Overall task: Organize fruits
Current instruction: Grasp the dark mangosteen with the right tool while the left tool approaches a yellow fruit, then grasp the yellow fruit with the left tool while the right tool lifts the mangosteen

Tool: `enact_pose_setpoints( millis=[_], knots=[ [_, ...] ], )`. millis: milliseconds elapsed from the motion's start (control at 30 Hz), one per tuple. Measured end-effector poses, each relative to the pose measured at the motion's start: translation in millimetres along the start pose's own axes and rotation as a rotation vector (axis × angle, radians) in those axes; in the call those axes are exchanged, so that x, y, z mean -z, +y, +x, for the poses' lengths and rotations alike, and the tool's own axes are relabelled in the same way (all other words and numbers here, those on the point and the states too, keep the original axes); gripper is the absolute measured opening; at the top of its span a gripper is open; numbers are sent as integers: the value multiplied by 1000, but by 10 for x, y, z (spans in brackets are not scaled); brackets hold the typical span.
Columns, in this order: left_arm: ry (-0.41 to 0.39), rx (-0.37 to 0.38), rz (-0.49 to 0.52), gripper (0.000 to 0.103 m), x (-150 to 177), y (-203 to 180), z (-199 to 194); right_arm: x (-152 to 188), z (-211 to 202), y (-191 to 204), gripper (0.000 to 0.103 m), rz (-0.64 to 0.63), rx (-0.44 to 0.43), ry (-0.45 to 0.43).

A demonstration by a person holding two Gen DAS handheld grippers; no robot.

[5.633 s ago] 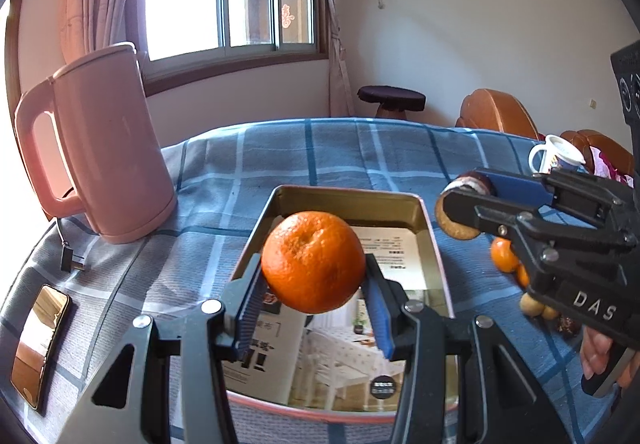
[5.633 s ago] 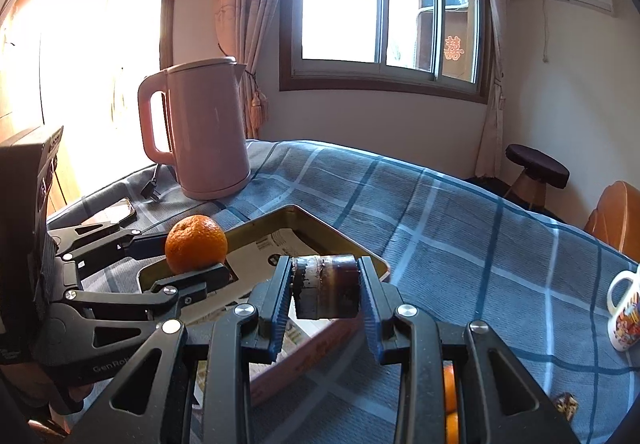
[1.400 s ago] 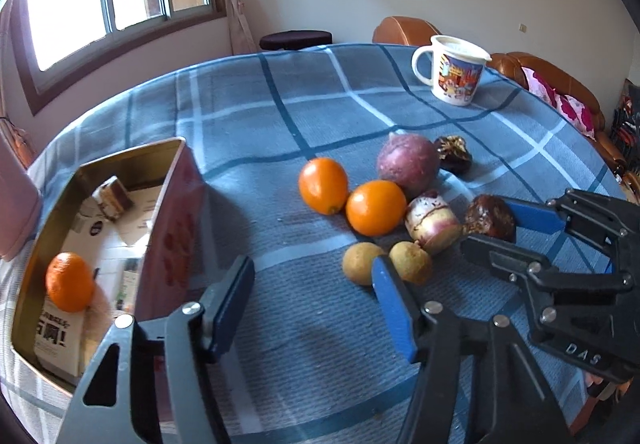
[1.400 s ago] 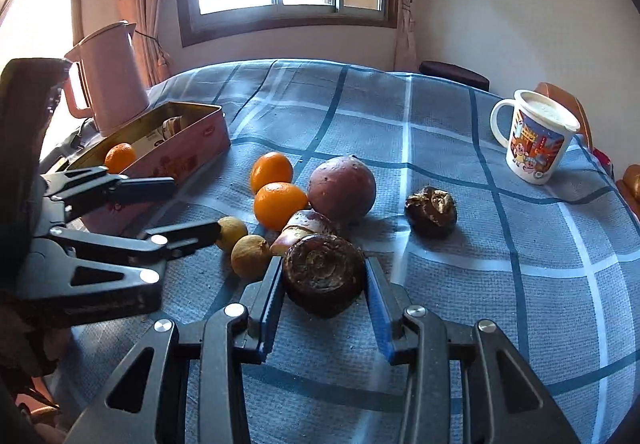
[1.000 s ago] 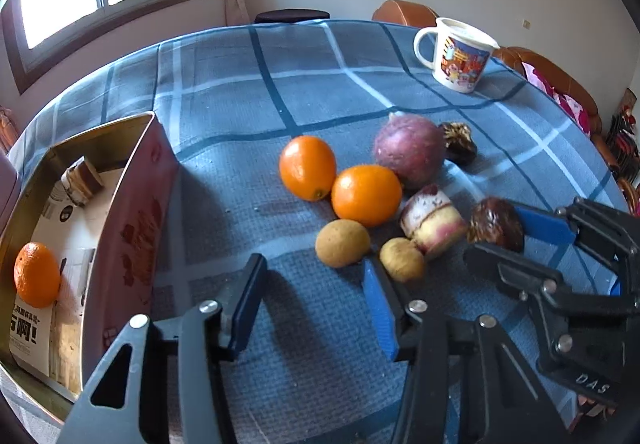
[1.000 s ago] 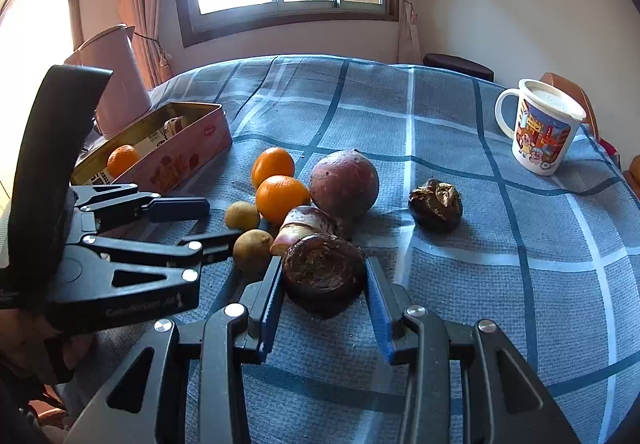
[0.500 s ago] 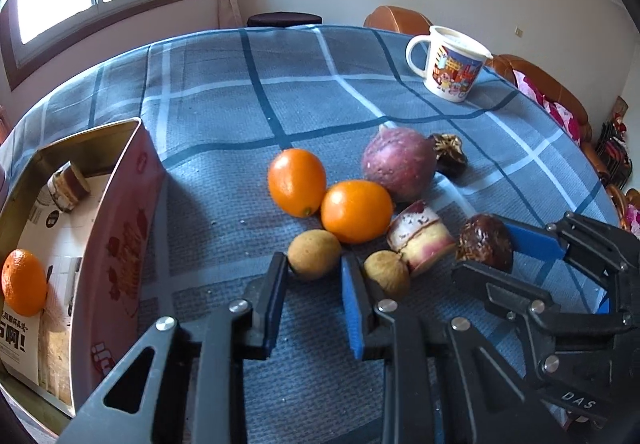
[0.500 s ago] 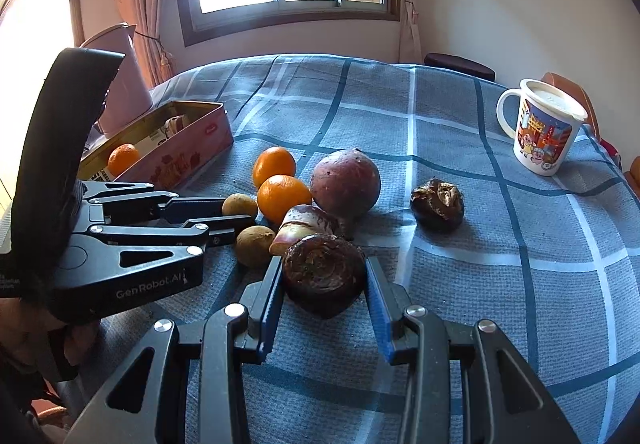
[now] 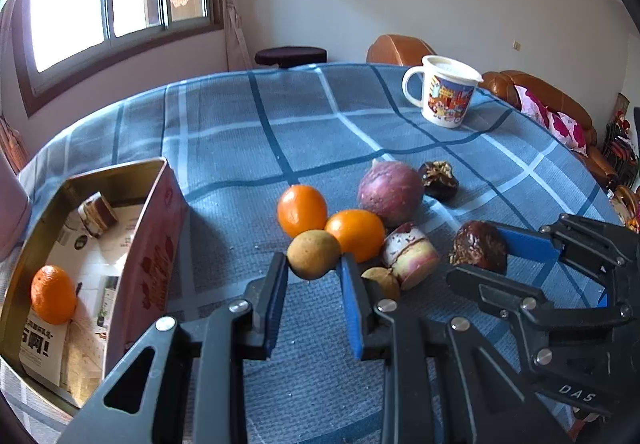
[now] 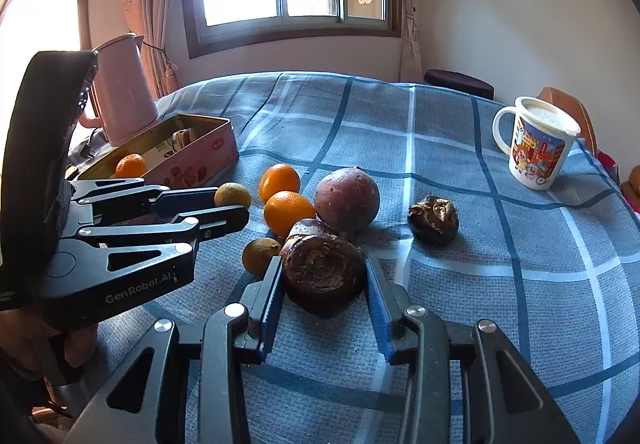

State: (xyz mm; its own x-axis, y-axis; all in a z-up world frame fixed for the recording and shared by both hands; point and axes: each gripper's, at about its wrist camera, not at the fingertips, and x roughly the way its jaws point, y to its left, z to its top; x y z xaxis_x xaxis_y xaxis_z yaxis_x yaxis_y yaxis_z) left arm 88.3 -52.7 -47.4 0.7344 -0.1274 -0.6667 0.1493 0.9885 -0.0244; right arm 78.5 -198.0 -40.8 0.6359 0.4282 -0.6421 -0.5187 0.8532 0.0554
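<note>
Longan (image 9: 314, 254) sits clamped in the left gripper (image 9: 313, 276), just right of the tin (image 9: 158, 244), touching an orange (image 9: 354, 234) on the worktop (image 9: 248, 132). Right gripper (image 10: 324, 294) pinches a dark wrinkled fruit (image 10: 322, 272), farther right of the tin.

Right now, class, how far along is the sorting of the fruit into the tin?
Done: one orange and a cut fruit piece lie in the tin. In hand: the left tool grips a small tan fruit; the right tool grips a dark shrivelled fruit. Left on the cloth: two oranges, a purple fruit, another dark one, a cut piece, one more tan fruit.
</note>
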Motion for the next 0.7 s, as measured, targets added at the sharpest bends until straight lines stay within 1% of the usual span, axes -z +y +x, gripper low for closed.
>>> enact_pose_setpoints(
  millis=[333, 700],
  knots=[
    [-59, -24, 15, 28, 8, -41, -114, 2, -65, 14, 41, -12, 7, -38],
    [-108, -29, 7, 28, 22, -34, -205, 11, -137, 23, 41, -17, 20, -75]
  ],
)
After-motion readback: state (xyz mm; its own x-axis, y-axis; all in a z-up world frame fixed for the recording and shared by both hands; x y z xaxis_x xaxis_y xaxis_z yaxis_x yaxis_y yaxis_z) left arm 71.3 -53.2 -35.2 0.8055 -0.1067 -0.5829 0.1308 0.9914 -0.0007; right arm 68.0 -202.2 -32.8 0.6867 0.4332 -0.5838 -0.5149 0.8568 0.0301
